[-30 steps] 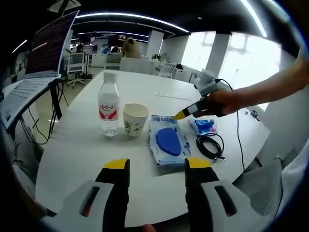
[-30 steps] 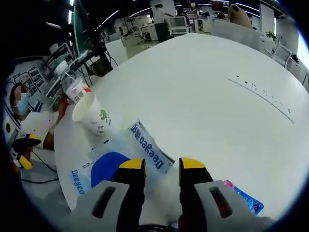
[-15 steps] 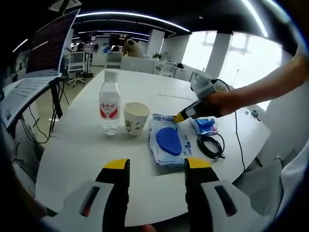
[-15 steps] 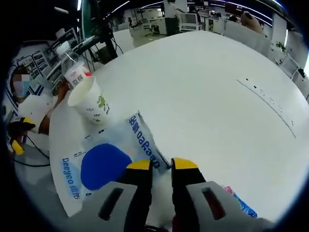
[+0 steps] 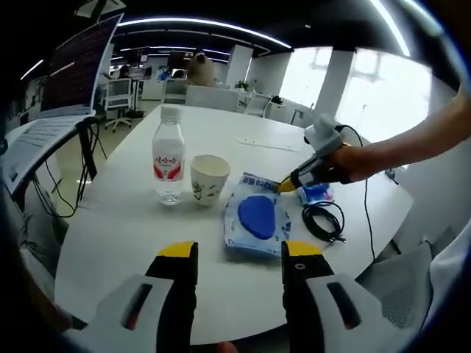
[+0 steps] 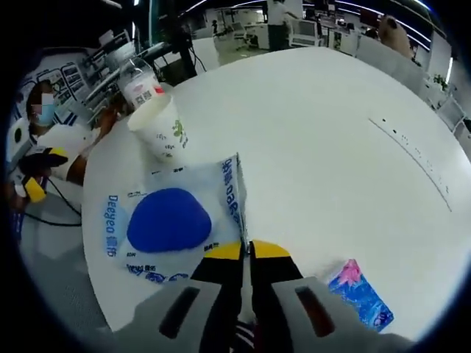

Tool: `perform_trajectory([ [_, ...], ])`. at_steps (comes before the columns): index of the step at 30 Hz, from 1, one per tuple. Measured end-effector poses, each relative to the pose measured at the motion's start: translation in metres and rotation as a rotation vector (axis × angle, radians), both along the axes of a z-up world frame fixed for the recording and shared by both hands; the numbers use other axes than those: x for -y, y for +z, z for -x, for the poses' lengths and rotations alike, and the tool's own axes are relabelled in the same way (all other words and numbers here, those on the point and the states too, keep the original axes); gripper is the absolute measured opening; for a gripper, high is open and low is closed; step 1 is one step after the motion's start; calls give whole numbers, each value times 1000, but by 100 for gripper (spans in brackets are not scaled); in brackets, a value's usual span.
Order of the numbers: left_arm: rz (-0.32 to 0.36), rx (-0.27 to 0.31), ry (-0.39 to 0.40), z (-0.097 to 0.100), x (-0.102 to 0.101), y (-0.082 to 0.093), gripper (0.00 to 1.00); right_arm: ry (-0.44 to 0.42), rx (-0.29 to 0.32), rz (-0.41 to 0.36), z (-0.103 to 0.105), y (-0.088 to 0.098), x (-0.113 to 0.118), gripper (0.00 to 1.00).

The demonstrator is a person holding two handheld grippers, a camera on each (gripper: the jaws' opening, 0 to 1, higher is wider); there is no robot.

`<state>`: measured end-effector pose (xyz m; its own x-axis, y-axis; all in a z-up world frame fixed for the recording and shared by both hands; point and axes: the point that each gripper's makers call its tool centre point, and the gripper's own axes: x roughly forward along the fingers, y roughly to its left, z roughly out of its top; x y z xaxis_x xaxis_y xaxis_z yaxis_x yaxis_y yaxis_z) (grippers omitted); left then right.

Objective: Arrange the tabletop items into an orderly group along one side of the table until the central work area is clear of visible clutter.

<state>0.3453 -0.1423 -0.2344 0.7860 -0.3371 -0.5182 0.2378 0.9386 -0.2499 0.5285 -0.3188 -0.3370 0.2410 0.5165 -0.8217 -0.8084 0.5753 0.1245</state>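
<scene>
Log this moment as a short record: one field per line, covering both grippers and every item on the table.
left gripper: open, holding nothing, short of the items
right gripper: shut on wipes pack, gripping its edge
water bottle: upright, left of paper cup
paper cup: upright, between bottle and wipes pack
small blue packet: flat, beside right gripper
black cable: coiled, right of wipes pack
table: white

left view: table edge, far | right view: close above wipes pack point(image 6: 173, 220)
</scene>
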Motion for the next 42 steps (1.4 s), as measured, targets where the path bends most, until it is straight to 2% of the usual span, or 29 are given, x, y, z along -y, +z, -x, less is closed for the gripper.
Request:
perform_trajectory([
  [8, -8, -6, -15, 2, 3, -1, 45, 11, 19, 2, 25, 8, 3, 0],
  [16, -12, -8, -17, 2, 2, -1, 44, -70, -16, -50, 48, 14, 9, 0],
  [28, -25, -22, -23, 3, 3, -4, 44, -172, -21, -120, 72, 29, 14, 0],
  [37, -11, -42, -33, 2, 8, -9, 43, -281, -65, -189, 97, 28, 25, 0],
  [42, -18, -51, -44, 3, 9, -10, 43, -293, -60, -193, 109, 29, 29, 0],
])
